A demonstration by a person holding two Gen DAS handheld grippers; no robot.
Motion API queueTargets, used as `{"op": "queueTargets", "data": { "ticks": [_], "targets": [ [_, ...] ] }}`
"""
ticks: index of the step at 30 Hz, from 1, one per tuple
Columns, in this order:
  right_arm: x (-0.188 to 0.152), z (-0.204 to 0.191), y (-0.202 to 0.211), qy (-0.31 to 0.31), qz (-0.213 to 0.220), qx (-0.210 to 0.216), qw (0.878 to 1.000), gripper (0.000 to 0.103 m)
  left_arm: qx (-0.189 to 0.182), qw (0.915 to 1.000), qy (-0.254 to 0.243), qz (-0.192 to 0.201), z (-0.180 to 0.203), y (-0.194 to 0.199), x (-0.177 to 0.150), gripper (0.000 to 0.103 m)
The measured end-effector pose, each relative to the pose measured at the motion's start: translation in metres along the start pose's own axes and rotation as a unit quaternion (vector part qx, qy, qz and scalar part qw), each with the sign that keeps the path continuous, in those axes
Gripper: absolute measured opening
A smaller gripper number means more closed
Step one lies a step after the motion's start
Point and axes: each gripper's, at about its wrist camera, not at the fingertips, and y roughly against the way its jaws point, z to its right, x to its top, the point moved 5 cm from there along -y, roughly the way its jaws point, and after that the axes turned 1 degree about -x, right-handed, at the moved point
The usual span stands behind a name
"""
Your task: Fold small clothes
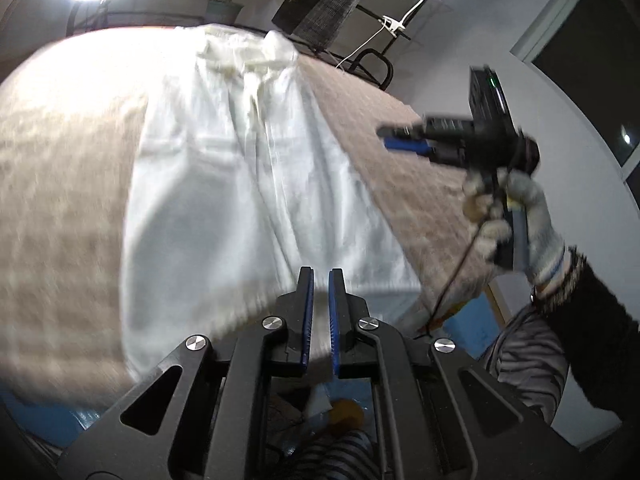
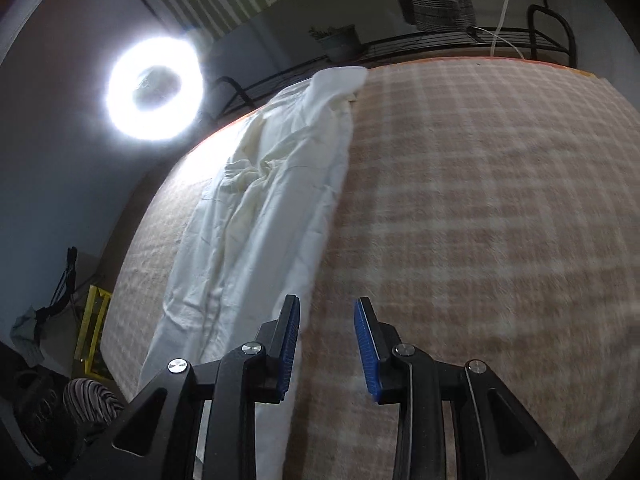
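Both tongs hang above a bed. Left gripper (image 1: 320,276) has its blue-padded jaws nearly pressed together, pinching nothing, over the near hem of a white garment (image 1: 224,184). Right gripper (image 2: 327,308) has its jaws spread and empty, just beside the garment's right edge, held by a gloved hand (image 1: 516,216). That garment lies flat and lengthwise on a beige checked blanket (image 2: 480,200). Beyond the bed, a ring light (image 2: 154,90) glares.

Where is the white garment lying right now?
The white garment lies spread lengthwise on the checked bed cover, left of centre in the right wrist view, under the ring light; in the left wrist view it runs ahead of the left gripper.
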Motion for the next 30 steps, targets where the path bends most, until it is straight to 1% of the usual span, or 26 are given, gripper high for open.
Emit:
{"op": "queueTargets", "data": {
  "ticks": [1, 2, 3, 4, 6, 7, 8, 11, 12, 14, 16, 18, 19, 21, 24, 26, 28, 29, 30],
  "targets": [
    [-0.002, -0.001, 0.003, -0.008, 0.002, 0.005, 1.0, 0.03, 0.0, 1.0, -0.004, 0.002, 0.001, 0.004, 0.009, 0.012],
    [-0.003, -0.003, 0.003, -0.015, 0.001, 0.009, 1.0, 0.03, -0.001, 1.0, -0.006, 0.004, -0.001, 0.003, 0.026, 0.023],
    [-0.007, -0.008, 0.003, -0.024, -0.002, 0.012, 1.0, 0.03, 0.0, 0.9999, -0.006, 0.01, -0.005, 0.0, 0.046, 0.029],
    [-0.011, -0.013, 0.003, -0.029, -0.003, 0.015, 0.999, 0.03, -0.001, 0.9998, -0.006, 0.018, -0.007, 0.001, 0.063, 0.036],
    [-0.021, -0.024, 0.003, -0.036, -0.007, 0.018, 0.999, 0.031, -0.001, 0.9995, -0.015, 0.028, -0.01, -0.007, 0.106, 0.038],
    [-0.026, -0.028, 0.001, -0.033, -0.009, 0.007, 0.999, 0.033, 0.001, 0.9993, -0.022, 0.03, -0.012, -0.012, 0.124, 0.039],
    [-0.032, -0.033, 0.0, -0.027, -0.011, -0.01, 1.0, 0.038, 0.003, 0.9991, -0.032, 0.029, -0.013, -0.019, 0.142, 0.041],
    [-0.045, -0.036, -0.001, -0.006, -0.009, -0.065, 0.998, 0.046, 0.013, 0.9987, -0.041, 0.027, -0.023, -0.048, 0.197, 0.044],
    [-0.05, -0.033, -0.001, -0.01, -0.01, -0.07, 0.997, 0.047, 0.012, 0.9988, -0.04, 0.024, -0.026, -0.058, 0.209, 0.044],
    [-0.06, -0.026, 0.0, -0.035, -0.017, -0.057, 0.998, 0.049, 0.0, 0.9996, -0.025, 0.009, -0.034, -0.082, 0.238, 0.052],
    [-0.071, -0.016, -0.001, -0.066, -0.023, -0.044, 0.997, 0.049, -0.01, 0.9999, 0.002, -0.001, -0.047, -0.111, 0.266, 0.052],
    [-0.081, -0.008, -0.001, -0.093, -0.026, -0.033, 0.995, 0.051, -0.007, 0.9998, 0.015, -0.011, -0.06, -0.137, 0.285, 0.052],
    [-0.085, -0.005, -0.001, -0.104, -0.027, -0.026, 0.994, 0.051, 0.001, 0.9997, 0.023, -0.012, -0.068, -0.152, 0.295, 0.052],
    [-0.093, -0.004, -0.002, -0.12, -0.027, -0.009, 0.992, 0.05, 0.003, 0.9987, 0.048, -0.019, -0.084, -0.181, 0.313, 0.053],
    [-0.098, -0.009, 0.003, -0.102, -0.022, -0.018, 0.994, 0.048, 0.009, 0.9955, 0.09, -0.028, -0.107, -0.218, 0.33, 0.053],
    [-0.1, -0.01, 0.001, -0.102, -0.028, -0.005, 0.994, 0.047, 0.003, 0.9932, 0.112, -0.033, -0.117, -0.238, 0.339, 0.053],
    [-0.1, -0.009, -0.002, -0.104, -0.031, 0.002, 0.994, 0.044, -0.008, 0.9916, 0.122, -0.042, -0.12, -0.254, 0.346, 0.053],
    [-0.1, -0.009, -0.002, -0.101, -0.032, -0.001, 0.994, 0.039, -0.011, 0.9916, 0.122, -0.042, -0.12, -0.26, 0.349, 0.053],
    [-0.1, -0.008, -0.002, -0.099, -0.033, -0.001, 0.995, 0.036, -0.015, 0.9922, 0.117, -0.039, -0.119, -0.264, 0.353, 0.053]
  ]
}}
